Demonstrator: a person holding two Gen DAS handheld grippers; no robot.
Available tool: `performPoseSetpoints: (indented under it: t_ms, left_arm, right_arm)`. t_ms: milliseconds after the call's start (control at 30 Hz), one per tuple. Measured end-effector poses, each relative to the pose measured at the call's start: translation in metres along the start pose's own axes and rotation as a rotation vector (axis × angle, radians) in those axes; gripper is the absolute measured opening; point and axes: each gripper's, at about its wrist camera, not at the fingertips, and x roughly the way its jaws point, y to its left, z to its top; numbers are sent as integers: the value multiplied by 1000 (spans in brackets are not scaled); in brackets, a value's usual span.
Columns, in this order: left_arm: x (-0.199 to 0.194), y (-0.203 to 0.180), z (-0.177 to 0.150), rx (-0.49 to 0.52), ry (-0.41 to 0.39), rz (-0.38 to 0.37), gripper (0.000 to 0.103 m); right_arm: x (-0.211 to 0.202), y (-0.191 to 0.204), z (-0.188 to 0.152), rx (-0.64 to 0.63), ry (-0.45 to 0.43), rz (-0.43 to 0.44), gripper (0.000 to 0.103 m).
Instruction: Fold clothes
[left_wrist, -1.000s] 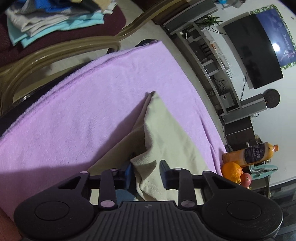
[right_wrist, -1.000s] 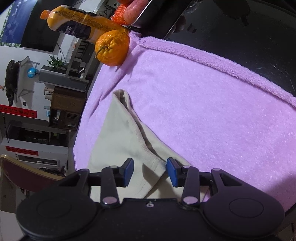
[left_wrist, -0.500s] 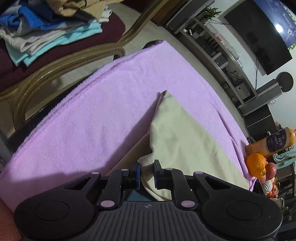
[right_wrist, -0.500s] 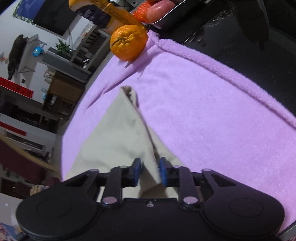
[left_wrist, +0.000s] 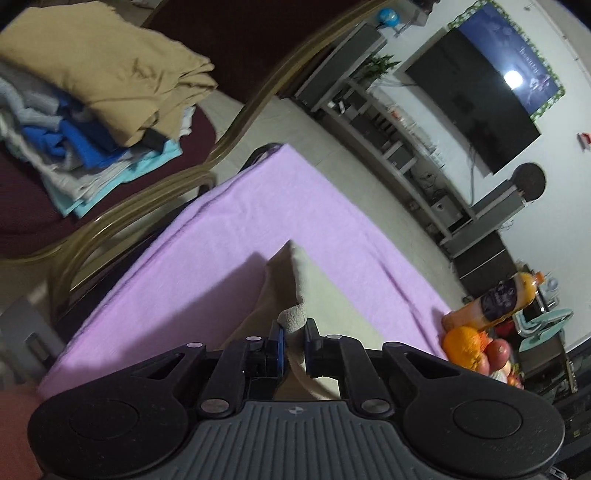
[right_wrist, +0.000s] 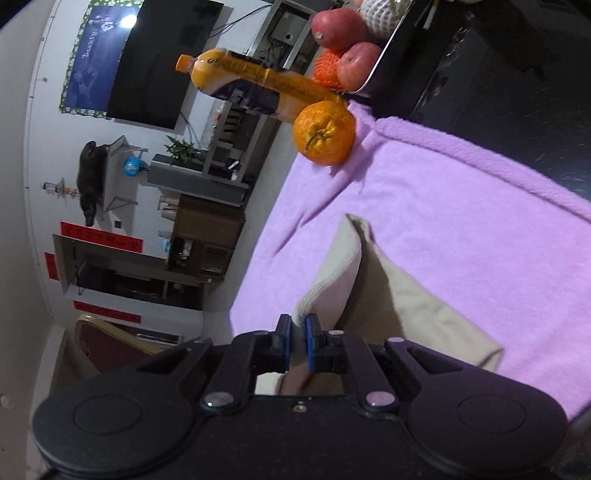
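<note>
Plain beige garment (left_wrist: 325, 295) on lilac towel (left_wrist: 236, 236); black grippers, blue pads (right_wrist: 309, 341); orange fruit (right_wrist: 324, 133).

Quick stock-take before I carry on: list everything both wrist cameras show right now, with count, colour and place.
beige garment: 1, beige, on the purple towel, lifted at both gripped edges
purple towel: 1, lilac, spread over the dark table
clothes pile: 1 stack, tan on top, blue, grey and light blue below, on the maroon chair
chair: 1, maroon seat, wooden frame, beside the table
orange: 1, orange, at the towel's far corner
juice bottle: 1, orange with dark label, lying behind the orange
apples: 2, red, in a tray beyond the towel
television: 1, black, on the wall
left gripper: 1, black, fingers shut on the garment
right gripper: 1, black, fingers shut on the garment's hem
</note>
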Motion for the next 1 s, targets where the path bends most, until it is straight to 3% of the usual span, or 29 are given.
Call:
performPoseSetpoints:
  t_ms: [233, 433, 567, 633, 700, 767, 867, 1000]
  left_arm:
    - [20, 6, -41, 123, 101, 190, 9]
    - [50, 9, -58, 221, 180, 340, 12]
    - [62, 15, -63, 243, 230, 398, 25]
    - [50, 16, -56, 222, 204, 395, 31]
    - [29, 15, -49, 205, 128, 409, 25]
    - [14, 9, -42, 222, 43, 378, 27]
    - [1, -4, -35, 264, -42, 319, 32]
    - [40, -27, -64, 405, 91, 249, 32]
  right_arm:
    - [-4, -9, -19, -112, 11, -186, 8]
    - [9, -21, -35, -214, 60, -365, 8]
    - [0, -12, -37, -255, 27, -361, 15]
    - [-5, -8, -37, -274, 8, -354, 19]
    - [-10, -3, -37, -293, -10, -347, 24]
    - [-15, 2, -38, -312, -29, -341, 30]
    - [-17, 14, -40, -346, -48, -253, 33]
    - [8, 15, -49, -383, 26, -197, 27]
